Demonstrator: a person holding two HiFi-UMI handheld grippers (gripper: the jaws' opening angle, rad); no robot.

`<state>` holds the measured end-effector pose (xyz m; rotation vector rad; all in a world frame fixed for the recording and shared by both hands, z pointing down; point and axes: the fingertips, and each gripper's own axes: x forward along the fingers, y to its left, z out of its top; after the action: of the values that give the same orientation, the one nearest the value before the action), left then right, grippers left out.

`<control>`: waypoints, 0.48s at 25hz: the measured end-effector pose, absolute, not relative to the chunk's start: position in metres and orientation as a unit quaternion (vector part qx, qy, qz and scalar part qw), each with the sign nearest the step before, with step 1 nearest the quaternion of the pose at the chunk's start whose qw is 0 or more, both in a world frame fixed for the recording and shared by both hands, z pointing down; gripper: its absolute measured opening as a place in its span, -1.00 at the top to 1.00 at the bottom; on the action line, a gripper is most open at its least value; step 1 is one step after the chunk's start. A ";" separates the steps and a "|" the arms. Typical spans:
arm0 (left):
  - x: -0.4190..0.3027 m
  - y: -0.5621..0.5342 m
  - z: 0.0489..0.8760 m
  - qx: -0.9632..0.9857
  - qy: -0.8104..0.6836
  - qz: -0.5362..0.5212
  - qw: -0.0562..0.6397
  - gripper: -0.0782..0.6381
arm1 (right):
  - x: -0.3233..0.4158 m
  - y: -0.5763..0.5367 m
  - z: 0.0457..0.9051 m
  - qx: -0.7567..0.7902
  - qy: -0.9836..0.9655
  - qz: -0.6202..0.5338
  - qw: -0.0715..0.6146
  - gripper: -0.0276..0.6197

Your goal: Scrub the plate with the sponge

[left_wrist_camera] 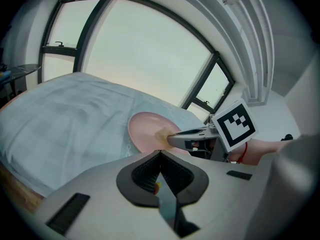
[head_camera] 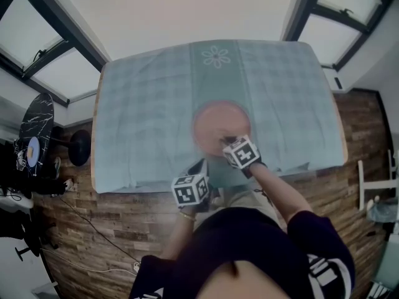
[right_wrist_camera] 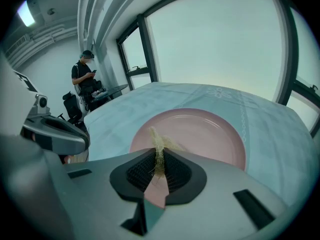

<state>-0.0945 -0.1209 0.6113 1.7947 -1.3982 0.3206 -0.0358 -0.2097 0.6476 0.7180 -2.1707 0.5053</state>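
A pink plate [head_camera: 217, 124] lies on the pale blue tablecloth [head_camera: 143, 117], near the table's front edge. My right gripper [head_camera: 227, 141] reaches over the plate's near rim and is shut on a thin, yellowish, fibrous sponge [right_wrist_camera: 159, 153]. The sponge's tip pokes out past the fingers over the plate [right_wrist_camera: 200, 134]. In the left gripper view the right gripper [left_wrist_camera: 170, 138] presses the sponge [left_wrist_camera: 162, 133] against the plate [left_wrist_camera: 142, 128]. My left gripper [head_camera: 201, 165] hangs just short of the plate, at the cloth's front edge. Its jaws [left_wrist_camera: 160, 154] are together with nothing held.
The table's front edge [head_camera: 149, 189] runs just under both grippers, with wooden floor below it. A black round side table [head_camera: 34, 136] stands far left and a white chair [head_camera: 374, 185] far right. A person [right_wrist_camera: 86, 79] stands by the windows behind the table.
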 end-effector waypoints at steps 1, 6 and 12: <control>-0.095 -0.117 0.609 0.714 -0.555 0.127 0.408 0.76 | -0.037 -0.204 0.642 0.285 -0.858 0.200 0.377 0.79; -0.097 -0.098 0.601 0.722 -0.552 0.124 0.398 0.76 | -0.037 -0.171 0.616 0.294 -0.873 0.204 0.331 0.79; -0.096 -0.072 0.594 0.727 -0.555 0.116 0.388 0.76 | -0.026 -0.135 0.588 0.322 -0.877 0.229 0.274 0.79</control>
<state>-0.0965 -0.0715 0.5935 1.8488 -1.4127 0.2945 -0.0262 -0.1350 0.5880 0.8655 -2.3590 0.6159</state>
